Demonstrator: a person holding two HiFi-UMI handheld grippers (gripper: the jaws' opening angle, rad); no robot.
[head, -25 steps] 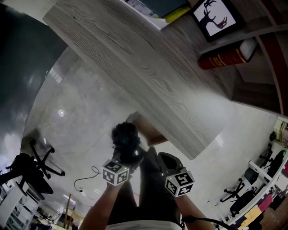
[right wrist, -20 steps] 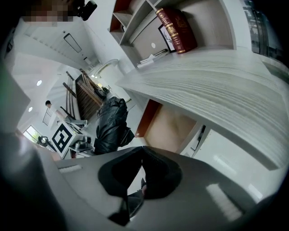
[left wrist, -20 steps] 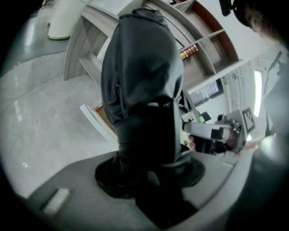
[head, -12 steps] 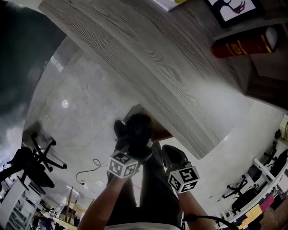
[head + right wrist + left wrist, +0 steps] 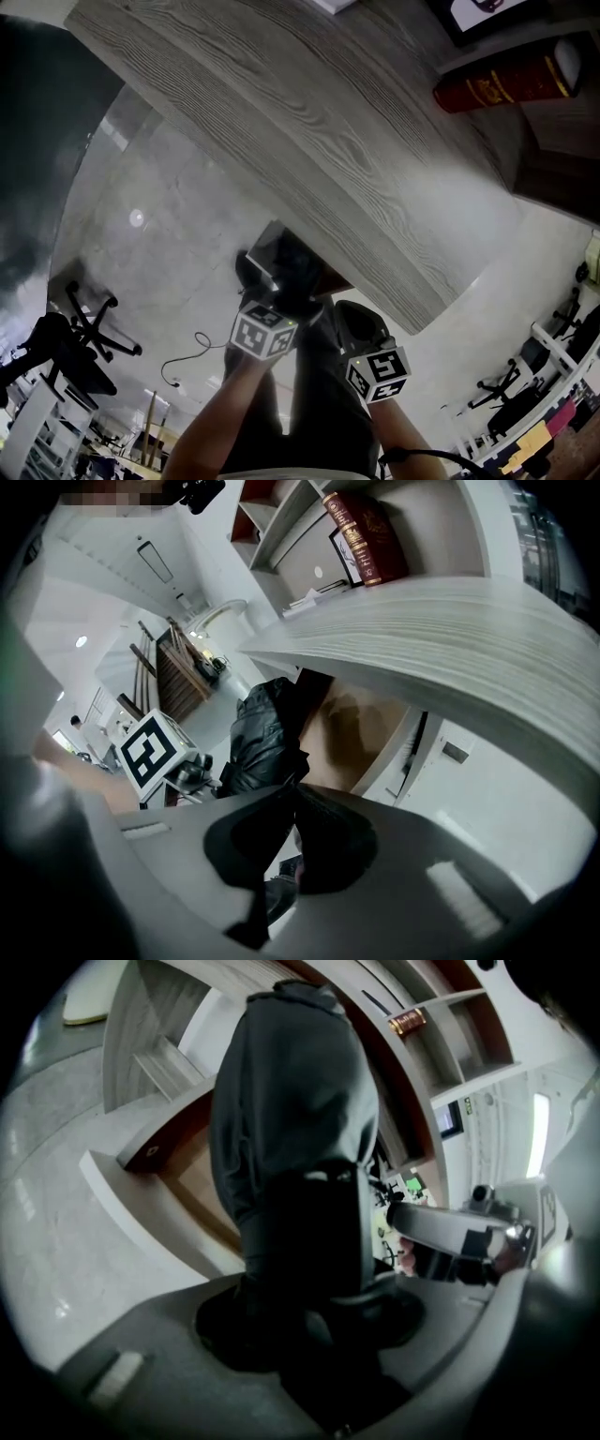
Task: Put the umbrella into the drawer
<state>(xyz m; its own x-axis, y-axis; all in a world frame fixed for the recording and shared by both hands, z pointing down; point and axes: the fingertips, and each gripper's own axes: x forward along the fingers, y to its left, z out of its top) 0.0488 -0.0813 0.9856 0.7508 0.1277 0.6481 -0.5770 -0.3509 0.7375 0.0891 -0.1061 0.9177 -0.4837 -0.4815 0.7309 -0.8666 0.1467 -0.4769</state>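
Left gripper [image 5: 273, 306]: we've got it clamped on the umbrella [image 5: 291, 1101], jaws pressed to either side of the folded dark bundle, and it points down and away from us.
Umbrella: black, folded, sticking out past the jaws; it sits right at the mouth of the drawer [image 5: 200, 1185], under the near edge of the desk [image 5: 356, 159]. We can't tell whether its tip is past the rim.
Drawer: pulled open below the desk, brown wood inside, pale front panel on the near side.
Right gripper [image 5: 295, 789]: just right of the left one, jaws drawn together with nothing between them, tips close to the umbrella's cloth; we can't say if they touch.
Desk: grey wood grain, running far left to near right above the drawer.
Book [image 5: 511, 80]: red, lying on a shelf at far right.
Chair [image 5: 80, 328]: black, on the pale floor well off to the left.
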